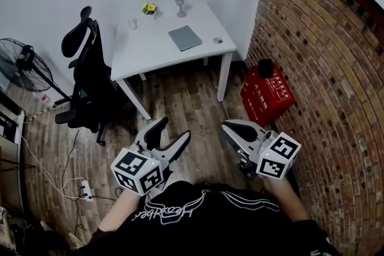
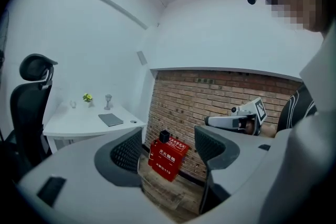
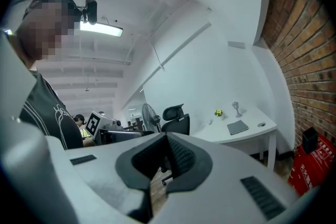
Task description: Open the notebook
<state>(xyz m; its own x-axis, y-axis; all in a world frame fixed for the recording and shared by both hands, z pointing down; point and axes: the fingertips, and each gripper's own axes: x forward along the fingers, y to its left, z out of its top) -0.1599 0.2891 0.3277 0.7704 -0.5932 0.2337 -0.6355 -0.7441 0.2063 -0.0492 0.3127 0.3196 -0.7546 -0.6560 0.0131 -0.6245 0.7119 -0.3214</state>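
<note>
A closed grey notebook (image 1: 185, 38) lies flat on the white table (image 1: 150, 52) far ahead; it also shows small as the notebook (image 2: 111, 119) in the left gripper view and the notebook (image 3: 238, 127) in the right gripper view. My left gripper (image 1: 174, 129) hovers over the wooden floor well short of the table, jaws wide apart with nothing between them (image 2: 168, 147). My right gripper (image 1: 235, 129) is beside it at the same distance, its jaws pressed together and empty (image 3: 167, 139).
On the table stand a small plant (image 1: 149, 8), a goblet (image 1: 180, 5), a small glass (image 1: 132, 23) and a round cap (image 1: 218, 41). A black office chair (image 1: 87, 78) and a fan (image 1: 24, 63) are left of it. A red box (image 1: 267, 92) sits against the brick wall.
</note>
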